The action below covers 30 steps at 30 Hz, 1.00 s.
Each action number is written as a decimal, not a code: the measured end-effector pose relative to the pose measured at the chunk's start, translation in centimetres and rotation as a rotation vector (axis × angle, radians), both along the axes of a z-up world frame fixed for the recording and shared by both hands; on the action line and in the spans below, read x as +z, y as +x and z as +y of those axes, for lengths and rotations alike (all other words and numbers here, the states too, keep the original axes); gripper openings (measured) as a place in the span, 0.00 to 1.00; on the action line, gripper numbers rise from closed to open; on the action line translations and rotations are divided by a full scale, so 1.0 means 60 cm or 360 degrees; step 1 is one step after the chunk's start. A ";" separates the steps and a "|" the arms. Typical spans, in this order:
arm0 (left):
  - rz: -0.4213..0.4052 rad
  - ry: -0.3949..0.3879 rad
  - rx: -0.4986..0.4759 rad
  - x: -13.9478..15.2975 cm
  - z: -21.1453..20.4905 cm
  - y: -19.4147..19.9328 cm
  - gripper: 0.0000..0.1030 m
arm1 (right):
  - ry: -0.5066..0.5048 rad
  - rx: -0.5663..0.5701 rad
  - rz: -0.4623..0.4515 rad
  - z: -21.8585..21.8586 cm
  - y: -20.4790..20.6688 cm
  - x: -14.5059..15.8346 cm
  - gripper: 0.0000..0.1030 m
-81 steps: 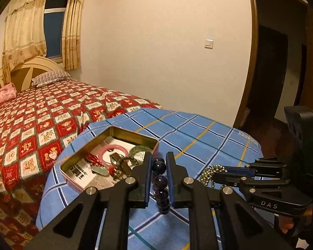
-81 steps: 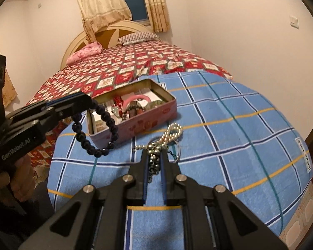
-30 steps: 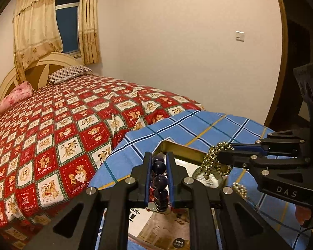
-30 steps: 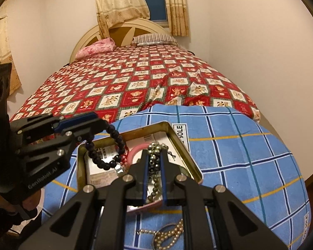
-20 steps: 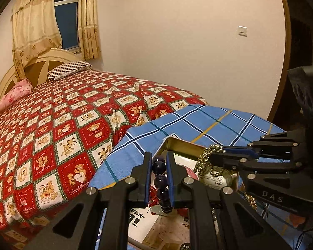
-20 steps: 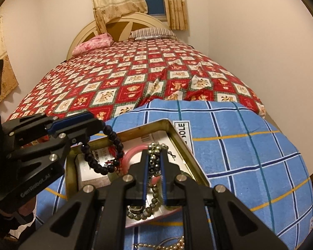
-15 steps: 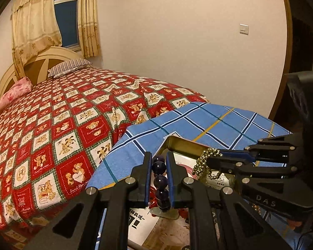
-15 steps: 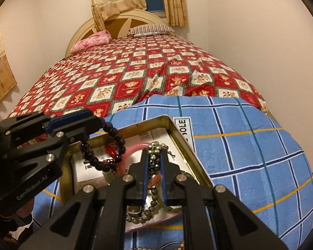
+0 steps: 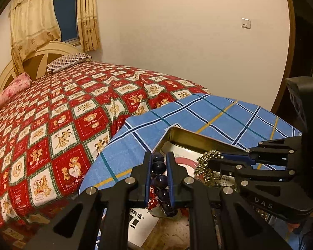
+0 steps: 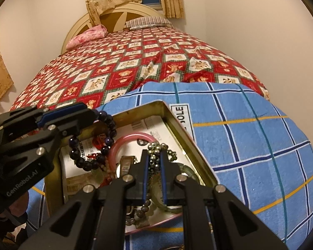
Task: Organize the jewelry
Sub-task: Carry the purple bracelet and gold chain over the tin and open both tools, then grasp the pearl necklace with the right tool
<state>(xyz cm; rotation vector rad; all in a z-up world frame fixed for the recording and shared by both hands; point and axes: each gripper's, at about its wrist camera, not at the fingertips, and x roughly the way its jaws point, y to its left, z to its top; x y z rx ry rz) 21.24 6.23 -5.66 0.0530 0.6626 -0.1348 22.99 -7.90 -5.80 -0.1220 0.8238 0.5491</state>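
My left gripper (image 9: 158,158) is shut on a dark bead bracelet (image 9: 161,182) and holds it over the open gold tin (image 9: 189,138). In the right wrist view the bracelet (image 10: 106,137) hangs from the left gripper (image 10: 94,114) down into the tin (image 10: 177,123). My right gripper (image 10: 154,156) is shut on a gold bead necklace (image 10: 156,148) and holds it low over the tin's inside; it also shows in the left wrist view (image 9: 210,162) with the necklace (image 9: 206,166) bunched at its tips. A pink bangle (image 10: 133,135) lies in the tin.
The tin sits on a blue checked cloth (image 10: 250,137) over a small table at the foot of a bed with a red patterned quilt (image 10: 135,62). More beaded pieces and a greenish bangle (image 10: 167,204) lie in the tin. A wall and dark doorway (image 9: 302,52) stand to the right.
Both grippers have carried their strings from above the cloth to over the tin and have come lower. The necklace's loose end, which lay on the cloth, now hangs into the tin.
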 end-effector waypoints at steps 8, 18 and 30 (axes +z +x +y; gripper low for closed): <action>0.0003 -0.0005 0.0005 0.002 0.004 -0.008 0.13 | -0.0008 -0.0002 -0.0004 0.001 0.000 -0.005 0.13; -0.0126 -0.0069 0.0101 0.044 0.028 -0.057 0.83 | -0.0026 -0.0043 -0.0076 -0.026 -0.031 0.008 0.64; -0.0119 -0.0045 0.0098 0.018 -0.032 -0.140 0.83 | -0.0075 -0.0325 -0.0004 -0.183 -0.104 -0.010 0.64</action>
